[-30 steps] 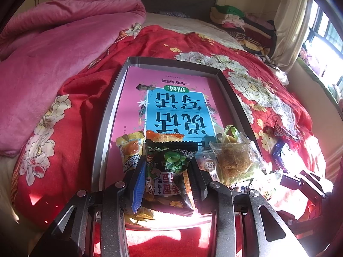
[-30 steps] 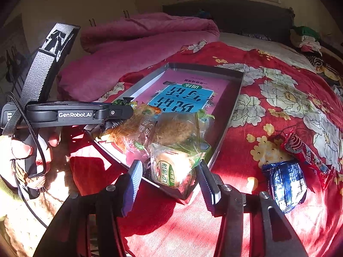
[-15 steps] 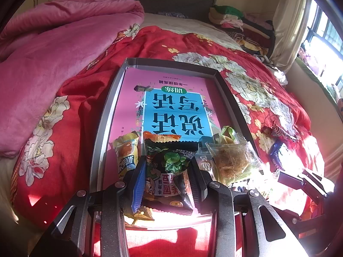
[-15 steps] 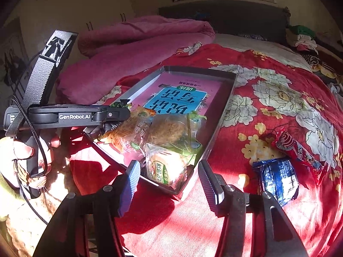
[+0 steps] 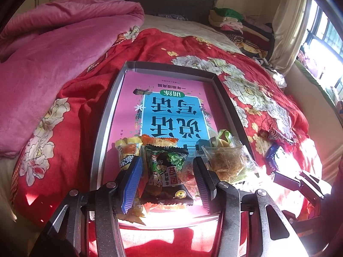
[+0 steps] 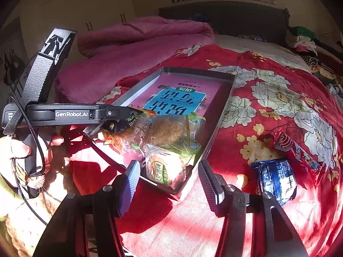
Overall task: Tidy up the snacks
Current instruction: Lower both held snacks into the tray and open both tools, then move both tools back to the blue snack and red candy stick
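Observation:
A grey tray (image 5: 100, 128) (image 6: 223, 115) lies on the red floral bedspread, a pink and blue book in it. Several snack packets sit at its near end: a dark green packet (image 5: 167, 171), a yellow one (image 5: 126, 152), a clear bag of brown snack (image 5: 227, 162) (image 6: 169, 130) and a round cake packet (image 6: 165, 169). My left gripper (image 5: 168, 184) is open with its jaws on either side of the dark green packet. My right gripper (image 6: 169, 182) is open and empty in front of the tray's near corner. A blue packet (image 6: 276, 180) (image 5: 274, 156) and a red packet (image 6: 298, 152) lie on the bedspread right of the tray.
A pink quilt (image 5: 53, 42) is heaped at the left. Folded clothes (image 5: 231, 19) lie at the headboard. A window and curtain (image 5: 291, 21) are at the right. The left gripper's body (image 6: 70, 114) and the hand holding it show at the left of the right wrist view.
My left gripper's jaws have spread a little wider around the dark green packet. My right gripper has drawn back slightly from the tray, and its jaws are wider apart.

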Available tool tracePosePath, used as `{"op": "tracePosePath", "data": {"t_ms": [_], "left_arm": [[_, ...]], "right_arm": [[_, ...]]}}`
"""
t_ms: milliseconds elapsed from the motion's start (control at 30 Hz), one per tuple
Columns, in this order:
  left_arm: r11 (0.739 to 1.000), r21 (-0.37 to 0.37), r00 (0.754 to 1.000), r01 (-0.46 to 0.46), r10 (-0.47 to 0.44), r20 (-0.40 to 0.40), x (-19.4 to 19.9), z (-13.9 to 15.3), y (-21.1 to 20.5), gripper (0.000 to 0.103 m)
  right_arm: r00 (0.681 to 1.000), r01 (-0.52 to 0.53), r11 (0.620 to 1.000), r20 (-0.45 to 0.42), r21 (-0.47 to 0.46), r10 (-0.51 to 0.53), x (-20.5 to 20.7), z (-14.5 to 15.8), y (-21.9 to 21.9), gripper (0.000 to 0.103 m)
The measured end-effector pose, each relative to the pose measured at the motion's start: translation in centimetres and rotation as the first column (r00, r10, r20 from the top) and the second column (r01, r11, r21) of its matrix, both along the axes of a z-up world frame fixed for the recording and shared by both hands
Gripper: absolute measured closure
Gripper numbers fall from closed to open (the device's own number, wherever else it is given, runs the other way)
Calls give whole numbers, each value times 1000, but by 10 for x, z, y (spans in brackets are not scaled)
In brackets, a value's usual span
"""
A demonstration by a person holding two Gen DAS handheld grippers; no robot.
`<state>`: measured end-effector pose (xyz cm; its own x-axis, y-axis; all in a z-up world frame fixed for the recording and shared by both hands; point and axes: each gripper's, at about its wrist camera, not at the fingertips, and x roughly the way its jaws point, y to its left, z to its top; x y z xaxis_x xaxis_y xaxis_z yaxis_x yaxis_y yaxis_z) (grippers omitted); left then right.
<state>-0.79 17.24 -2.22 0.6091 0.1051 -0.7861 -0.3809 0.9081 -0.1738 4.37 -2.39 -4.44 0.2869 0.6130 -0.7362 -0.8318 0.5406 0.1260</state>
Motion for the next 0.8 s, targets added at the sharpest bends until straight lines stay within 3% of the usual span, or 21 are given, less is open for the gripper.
{"op": "tracePosePath", "data": {"t_ms": [133, 233, 800], "left_arm": [[1000, -1, 1000, -2, 2, 10, -1, 4, -1, 49], [1000, -3, 1000, -4, 4, 25, -3, 8, -2, 41], [999, -8, 996, 33, -32, 78, -3, 39, -28, 36]], "right_arm": [[1000, 11, 1000, 3, 6, -11, 2, 2, -3, 46], [1000, 23, 1000, 8, 11, -23, 4, 5, -7, 45], [991, 113, 992, 59, 57, -117, 23, 25, -45, 40]]}}
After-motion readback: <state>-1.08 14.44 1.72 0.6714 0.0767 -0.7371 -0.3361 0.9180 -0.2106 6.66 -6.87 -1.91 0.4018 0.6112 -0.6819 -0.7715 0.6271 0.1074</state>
